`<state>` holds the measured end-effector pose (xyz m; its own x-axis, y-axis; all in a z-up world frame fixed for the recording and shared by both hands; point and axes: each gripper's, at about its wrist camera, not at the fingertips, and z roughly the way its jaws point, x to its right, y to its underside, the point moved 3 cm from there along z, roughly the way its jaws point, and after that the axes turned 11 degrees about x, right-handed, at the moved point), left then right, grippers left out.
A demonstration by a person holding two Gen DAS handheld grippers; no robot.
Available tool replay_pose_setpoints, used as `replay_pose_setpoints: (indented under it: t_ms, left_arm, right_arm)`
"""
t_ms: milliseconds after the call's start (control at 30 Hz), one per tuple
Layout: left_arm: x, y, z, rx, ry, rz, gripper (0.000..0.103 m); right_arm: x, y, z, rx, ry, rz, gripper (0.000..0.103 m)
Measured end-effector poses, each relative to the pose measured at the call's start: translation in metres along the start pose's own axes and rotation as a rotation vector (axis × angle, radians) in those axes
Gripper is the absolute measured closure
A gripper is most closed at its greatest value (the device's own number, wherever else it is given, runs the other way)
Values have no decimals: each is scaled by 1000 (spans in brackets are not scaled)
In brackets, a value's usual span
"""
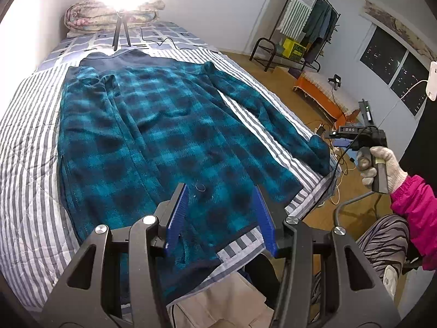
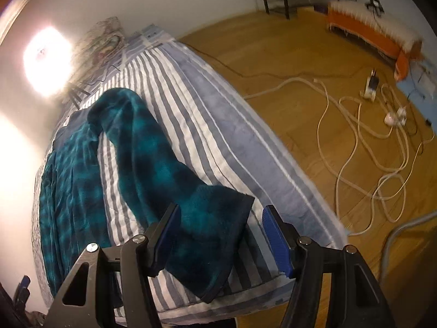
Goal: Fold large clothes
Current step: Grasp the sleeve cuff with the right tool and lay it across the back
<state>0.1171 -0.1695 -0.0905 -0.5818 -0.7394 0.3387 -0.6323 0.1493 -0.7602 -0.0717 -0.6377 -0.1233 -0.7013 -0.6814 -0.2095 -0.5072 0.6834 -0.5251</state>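
The left tool point(image 1: 221, 213) hangs nearest, its blue fingers spread wide above the hem of a teal and black plaid fleece garment point(image 1: 153, 136). The garment lies flat, front up, along a bed with a grey-striped quilt point(image 1: 24, 150). The right tool point(image 2: 221, 235), also spread wide and gripping nothing, hovers at the dark cuff of the sleeve point(image 2: 153, 169), which stretches toward the bed's edge. Farther off, white cables point(image 2: 368, 142) loop across the wood floor.
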Motion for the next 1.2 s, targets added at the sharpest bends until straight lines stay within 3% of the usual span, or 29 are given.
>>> replay_pose_setpoints:
  t_ms: [67,100,133,200,300,533,700,900,1067,1167,1200]
  left_arm:
    - [1,1,0,-4,-1,1,53]
    - [2,1,0,-5,1,3,53]
    - [3,2,0,-6,1,7,53]
    - [5,2,0,-7,1,13,53]
    - [6,2,1,-8,7,17,53]
    - [3,2,3,-10,21,9,53]
    - [0,3,4,-12,22,-3,53]
    - [-14,1,0,8,11,-46,53]
    - [-26,4,2,0,8,-87,53]
    - [-30,8,9,-20,27,-119,53]
    - [-31,9,11,-25,33,-128,53]
  right_arm:
    - [2,5,9,-17,-7,9,39]
    - [1,8,12,-28,-14,8,44]
    - [-1,11,14,-39,-23,6,63]
    - [-9,15,12,-65,-42,-9,82]
    - [-27,15,-6,-24,-66,-53,100]
    - [-83,19,-54,64,-145,-125,102]
    - [-141,36,-81,92,-268,-178,102]
    - [-233,93,-76,-24,-454,-367,102]
    - [-278,154,-46,-170,-494,-567,101]
    - [-288,170,-38,-218,-477,-648,86]
    - [-289,170,-39,-227,-488,-654,70]
